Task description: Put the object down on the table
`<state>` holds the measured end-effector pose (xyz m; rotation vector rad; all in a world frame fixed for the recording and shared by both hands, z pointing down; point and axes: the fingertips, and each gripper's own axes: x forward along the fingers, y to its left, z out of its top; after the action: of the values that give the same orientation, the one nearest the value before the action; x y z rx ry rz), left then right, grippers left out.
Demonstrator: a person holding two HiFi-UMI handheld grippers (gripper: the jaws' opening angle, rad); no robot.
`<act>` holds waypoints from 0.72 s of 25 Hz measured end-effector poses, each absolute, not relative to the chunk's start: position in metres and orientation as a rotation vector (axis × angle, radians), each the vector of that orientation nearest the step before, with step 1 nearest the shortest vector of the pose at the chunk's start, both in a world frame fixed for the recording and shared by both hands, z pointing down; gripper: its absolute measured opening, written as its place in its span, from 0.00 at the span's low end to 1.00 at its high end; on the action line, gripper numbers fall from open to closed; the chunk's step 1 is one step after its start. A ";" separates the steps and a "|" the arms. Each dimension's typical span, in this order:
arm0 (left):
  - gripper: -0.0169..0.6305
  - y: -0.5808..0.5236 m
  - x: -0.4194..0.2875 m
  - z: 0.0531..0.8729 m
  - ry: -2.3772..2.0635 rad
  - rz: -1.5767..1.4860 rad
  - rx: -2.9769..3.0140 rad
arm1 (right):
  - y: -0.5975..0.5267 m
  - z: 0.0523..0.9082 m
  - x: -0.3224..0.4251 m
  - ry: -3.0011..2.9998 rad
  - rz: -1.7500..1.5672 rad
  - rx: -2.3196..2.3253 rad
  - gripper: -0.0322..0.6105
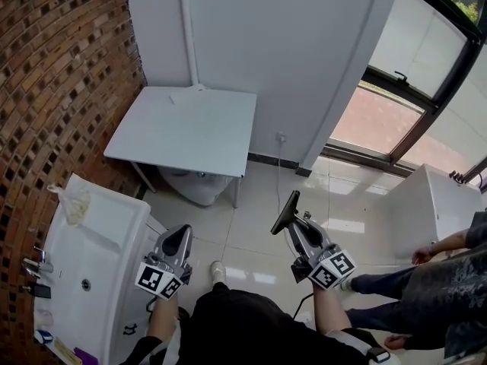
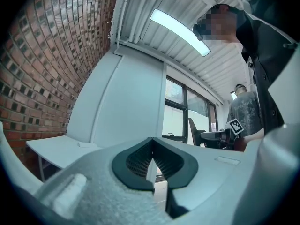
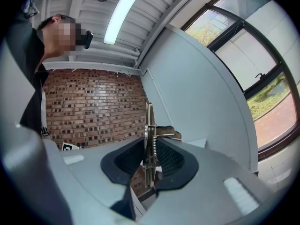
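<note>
My right gripper [image 1: 298, 228] is held above the floor, shut on a thin, flat dark object [image 1: 287, 212] that sticks up past its tips. In the right gripper view this object [image 3: 149, 125] stands edge-on between the pads, showing a metal plate and a small coil spring. My left gripper [image 1: 181, 238] hangs at about the same height on the left, shut with nothing in it; its pads [image 2: 161, 159] meet. The white table [image 1: 186, 126] stands ahead against the wall, bare apart from a small white bit near its far edge. It also shows in the left gripper view [image 2: 52, 149].
A white sink [image 1: 114, 234] with a tap and a plastic bag [image 1: 74, 204] is at my left by the brick wall [image 1: 53, 90]. A white toilet [image 1: 194, 185] sits under the table. Another person [image 1: 441, 280] is at the right, near a white cabinet [image 1: 426, 204] and windows.
</note>
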<state>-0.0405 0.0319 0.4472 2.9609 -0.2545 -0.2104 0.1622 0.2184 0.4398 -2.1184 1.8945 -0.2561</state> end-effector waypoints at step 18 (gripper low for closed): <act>0.03 -0.086 0.003 0.446 -0.210 -0.244 2.985 | 0.083 0.433 0.195 1.965 -0.236 -2.132 0.19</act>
<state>0.0028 -0.0859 0.4456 2.9847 -0.2101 -0.2440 0.1946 0.0825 0.4332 -2.1325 1.9649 -0.2362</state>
